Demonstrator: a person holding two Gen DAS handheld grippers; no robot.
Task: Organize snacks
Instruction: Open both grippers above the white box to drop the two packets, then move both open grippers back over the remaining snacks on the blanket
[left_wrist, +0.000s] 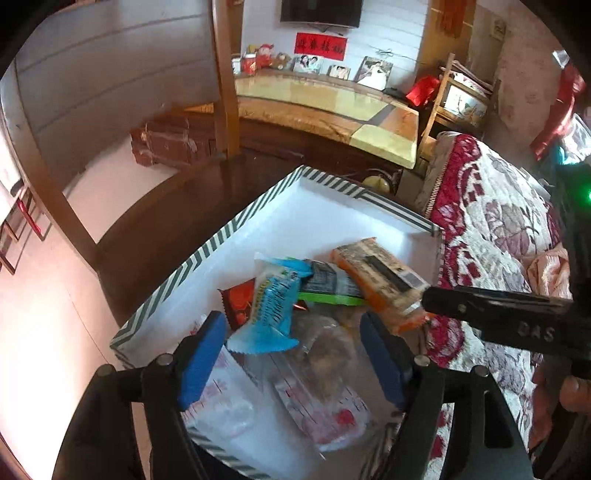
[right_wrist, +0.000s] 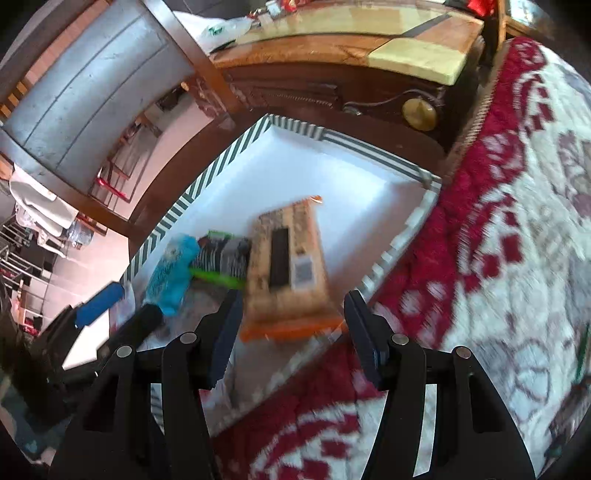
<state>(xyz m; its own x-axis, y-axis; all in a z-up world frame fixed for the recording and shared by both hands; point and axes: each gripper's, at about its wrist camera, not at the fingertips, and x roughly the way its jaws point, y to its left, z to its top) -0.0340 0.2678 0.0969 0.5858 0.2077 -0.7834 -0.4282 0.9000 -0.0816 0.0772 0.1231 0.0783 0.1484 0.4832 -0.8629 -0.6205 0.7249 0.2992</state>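
A white box with a green-striped rim (left_wrist: 207, 254) (right_wrist: 207, 184) holds several snack packs: an orange-edged tan pack (left_wrist: 384, 280) (right_wrist: 288, 266), a blue wrapper (left_wrist: 273, 306) (right_wrist: 171, 273), a black and green pack (left_wrist: 332, 288) (right_wrist: 225, 262), a red pack (left_wrist: 240, 301) and clear red-printed bags (left_wrist: 321, 406). My left gripper (left_wrist: 291, 354) is open over the clear bags and the blue wrapper. My right gripper (right_wrist: 291, 325) is open, its fingers on either side of the near end of the tan pack. It also shows in the left wrist view (left_wrist: 491, 314).
The box rests on a red and white floral quilt (left_wrist: 491, 229) (right_wrist: 498, 221). Beyond it stand a dark wooden cabinet with a yellow top (left_wrist: 332, 107) (right_wrist: 351, 44) and a wooden chair (left_wrist: 225, 77). Pink floor tiles (left_wrist: 44, 325) lie to the left.
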